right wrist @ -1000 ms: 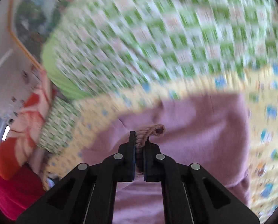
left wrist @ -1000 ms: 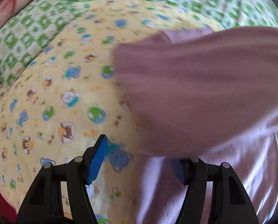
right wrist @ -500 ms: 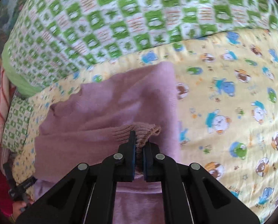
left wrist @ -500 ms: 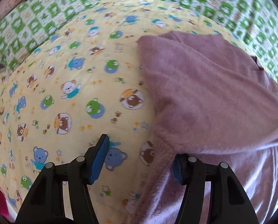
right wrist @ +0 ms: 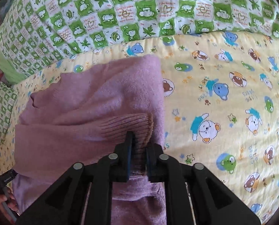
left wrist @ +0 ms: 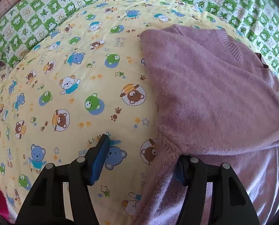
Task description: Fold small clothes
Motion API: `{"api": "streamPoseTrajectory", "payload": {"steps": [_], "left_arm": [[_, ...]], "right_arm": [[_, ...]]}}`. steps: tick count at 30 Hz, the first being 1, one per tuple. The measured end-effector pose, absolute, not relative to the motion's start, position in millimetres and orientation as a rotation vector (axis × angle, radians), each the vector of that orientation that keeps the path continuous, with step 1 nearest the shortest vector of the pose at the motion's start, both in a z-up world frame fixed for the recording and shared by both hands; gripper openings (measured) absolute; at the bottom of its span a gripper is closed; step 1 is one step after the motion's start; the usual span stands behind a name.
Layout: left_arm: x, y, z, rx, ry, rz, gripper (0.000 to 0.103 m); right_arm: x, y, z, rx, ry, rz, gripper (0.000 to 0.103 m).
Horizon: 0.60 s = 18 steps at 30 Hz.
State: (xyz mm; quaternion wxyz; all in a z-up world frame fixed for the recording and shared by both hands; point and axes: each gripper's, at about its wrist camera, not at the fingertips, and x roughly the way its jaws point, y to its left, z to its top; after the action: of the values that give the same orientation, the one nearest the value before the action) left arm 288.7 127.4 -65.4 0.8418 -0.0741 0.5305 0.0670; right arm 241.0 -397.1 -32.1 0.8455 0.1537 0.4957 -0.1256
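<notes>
A purple sweater (left wrist: 210, 101) is spread on a yellow sheet (left wrist: 68, 86) printed with cartoon bears. In the left wrist view, the left gripper (left wrist: 141, 161) is seen with its jaws set wide apart and nothing held between them. Its left finger, faced with a blue pad (left wrist: 100, 159), is raised over the bare sheet, while the right finger is partly hidden under the edge of the sweater. The sweater lies ahead and to the right of this gripper, with a sleeve folded across the body and the ribbed neckline (left wrist: 238, 54) seen farther ahead on the right. A green and white checked quilt (left wrist: 248, 5) is seen beyond the sheet, at the far side.

In the right wrist view, the right gripper (right wrist: 138, 150) is closed narrowly on the ribbed cuff (right wrist: 128, 125) of the sleeve, the knit being pinched between the two fingers. The cuff is held over the body of the sweater (right wrist: 94, 93), which extends ahead and to the left of this gripper. The bare yellow sheet (right wrist: 223, 103) lies to the right, and the checked quilt (right wrist: 139, 9) is seen across the far side.
</notes>
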Motion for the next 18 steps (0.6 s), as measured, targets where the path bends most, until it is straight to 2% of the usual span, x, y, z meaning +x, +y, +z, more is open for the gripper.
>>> {"api": "streamPoseTrajectory", "payload": {"steps": [5, 13, 18], "left_arm": [[281, 132, -62, -0.151, 1.14, 0.123, 0.064], [245, 139, -33, -0.204, 1.123, 0.031, 0.063], [251, 131, -13, -0.204, 1.065, 0.016, 0.063]], "right_arm": [[233, -398, -21, 0.28, 1.039, -0.301, 0.036], [207, -397, 18, 0.333, 0.936, -0.272, 0.037], [228, -351, 0, 0.33, 0.995, -0.069, 0.037]]}}
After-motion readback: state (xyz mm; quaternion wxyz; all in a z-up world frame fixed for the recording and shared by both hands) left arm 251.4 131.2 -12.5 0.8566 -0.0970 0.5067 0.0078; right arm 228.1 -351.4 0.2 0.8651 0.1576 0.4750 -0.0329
